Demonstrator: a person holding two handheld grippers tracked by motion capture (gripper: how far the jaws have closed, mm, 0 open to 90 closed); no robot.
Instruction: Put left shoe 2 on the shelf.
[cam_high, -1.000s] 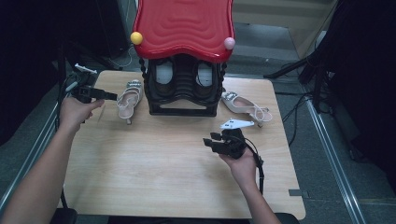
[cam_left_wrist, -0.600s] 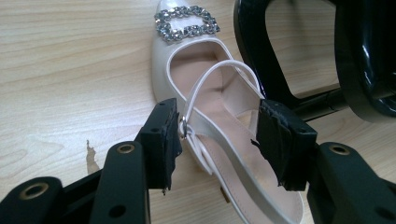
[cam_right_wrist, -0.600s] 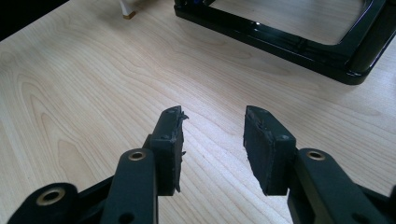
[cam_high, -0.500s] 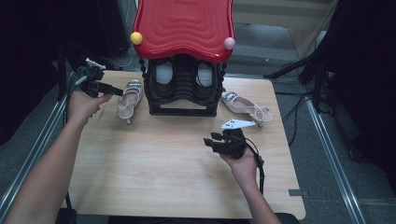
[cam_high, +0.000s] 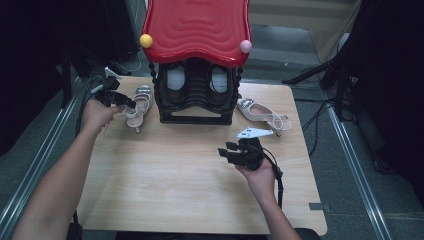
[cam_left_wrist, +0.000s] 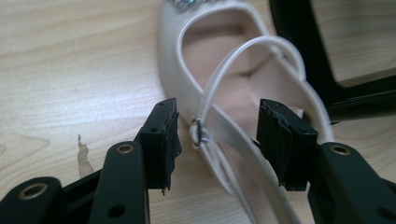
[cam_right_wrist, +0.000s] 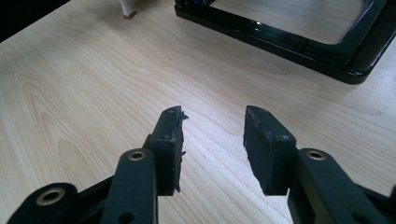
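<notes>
Left tool (cam_left_wrist: 217, 140) gapes around glossy cream strappy sandal (cam_left_wrist: 233, 88); right tool (cam_right_wrist: 212, 149) open, empty.

I work at a pale wooden table (cam_high: 165, 190) with rounded corners. Grey floor (cam_high: 350, 200) surrounds it, darker and shadowed beyond its left and right edges. Metal rails (cam_high: 357, 175) run along the floor on both sides, and black cables (cam_high: 320, 117) trail past its far right corner.
</notes>
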